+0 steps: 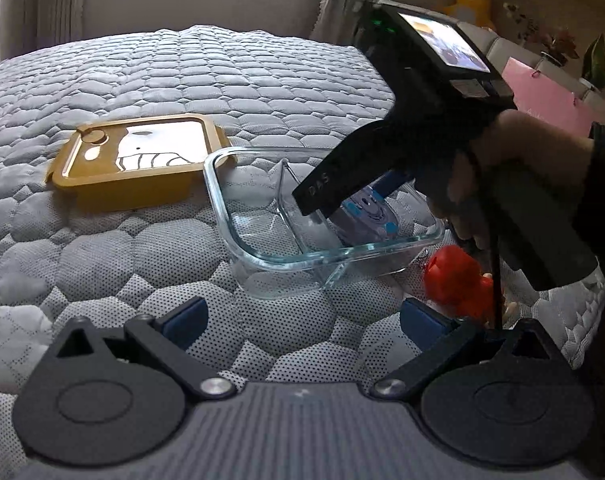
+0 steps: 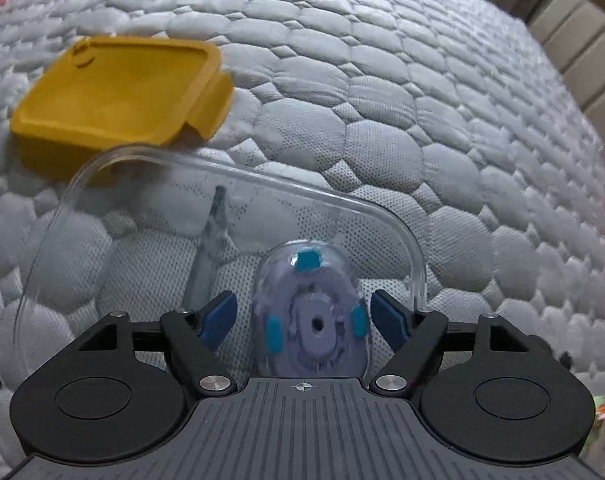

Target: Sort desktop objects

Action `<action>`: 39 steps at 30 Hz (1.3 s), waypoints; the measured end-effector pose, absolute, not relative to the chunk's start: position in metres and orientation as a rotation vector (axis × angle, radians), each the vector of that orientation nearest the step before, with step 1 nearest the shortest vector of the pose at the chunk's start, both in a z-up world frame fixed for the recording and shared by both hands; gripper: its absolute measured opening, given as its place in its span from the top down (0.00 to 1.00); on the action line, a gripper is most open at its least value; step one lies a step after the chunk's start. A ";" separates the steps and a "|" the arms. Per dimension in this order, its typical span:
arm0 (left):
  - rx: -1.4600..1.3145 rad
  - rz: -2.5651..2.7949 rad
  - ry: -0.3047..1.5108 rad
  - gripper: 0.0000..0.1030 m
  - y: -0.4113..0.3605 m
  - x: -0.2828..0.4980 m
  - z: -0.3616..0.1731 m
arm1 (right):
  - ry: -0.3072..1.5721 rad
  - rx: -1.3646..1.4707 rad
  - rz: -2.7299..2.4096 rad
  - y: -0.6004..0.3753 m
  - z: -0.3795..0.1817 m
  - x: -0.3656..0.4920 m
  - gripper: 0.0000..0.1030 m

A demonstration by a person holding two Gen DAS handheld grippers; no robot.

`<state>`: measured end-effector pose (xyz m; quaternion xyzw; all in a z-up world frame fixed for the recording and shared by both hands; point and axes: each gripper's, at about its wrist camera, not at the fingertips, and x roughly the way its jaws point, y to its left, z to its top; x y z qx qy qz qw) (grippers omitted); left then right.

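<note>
Right gripper (image 2: 302, 316) inside glass container (image 2: 406, 236), jaws apart around purple tape dispenser (image 2: 314, 320), not pressing. Left gripper (image 1: 302, 320) jaws apart, empty. Best lifted straight up, clear of divider.

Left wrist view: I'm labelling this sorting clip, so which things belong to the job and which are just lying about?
Job:
- clear glass divided container
- round purple tape dispenser with blue tabs, in its right compartment
- red plastic toy
- right hand-held gripper, open around the dispenser
- left hand-held gripper, open

Lying about:
- yellow container lid
- yellow plush toy
- pink bag
</note>
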<state>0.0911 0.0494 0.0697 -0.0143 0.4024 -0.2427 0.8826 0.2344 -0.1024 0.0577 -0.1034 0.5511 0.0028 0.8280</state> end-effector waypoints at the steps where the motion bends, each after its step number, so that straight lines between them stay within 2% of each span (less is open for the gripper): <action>1: -0.030 -0.504 0.839 0.00 0.050 0.093 0.070 | 1.175 -0.197 0.020 -0.106 0.057 0.235 0.24; 3: -0.030 -0.499 0.839 0.00 0.050 0.093 0.070 | 1.179 -0.173 0.051 -0.111 0.057 0.234 0.25; 5: -0.030 -0.494 0.838 0.00 0.052 0.094 0.070 | 1.165 -0.156 0.036 -0.113 0.055 0.227 0.34; 11: -0.071 -0.452 0.834 0.00 0.066 0.101 0.071 | 1.115 -0.071 0.049 -0.120 0.064 0.213 0.35; 16: -0.091 -0.433 0.836 0.00 0.072 0.106 0.071 | 1.041 -0.008 0.054 -0.125 0.108 0.195 0.35; 21: -0.048 -0.422 0.862 0.00 0.063 0.111 0.063 | 0.990 0.081 0.250 -0.090 0.145 0.173 0.34; 25: -0.026 -0.428 0.874 0.00 0.063 0.114 0.059 | 1.113 0.176 0.436 -0.048 0.137 0.178 0.34; 30: -0.051 -0.424 0.873 0.00 0.074 0.117 0.059 | 1.201 0.148 0.498 -0.010 0.117 0.189 0.34; 35: -0.045 -0.397 0.894 0.00 0.078 0.123 0.056 | 1.279 0.141 0.483 0.001 0.095 0.198 0.32; 37: -0.055 -0.399 0.898 0.00 0.079 0.125 0.055 | 1.286 0.165 0.479 -0.004 0.095 0.198 0.28; 39: -0.053 -0.389 0.891 0.00 0.079 0.126 0.055 | 1.272 0.204 0.491 -0.012 0.098 0.200 0.28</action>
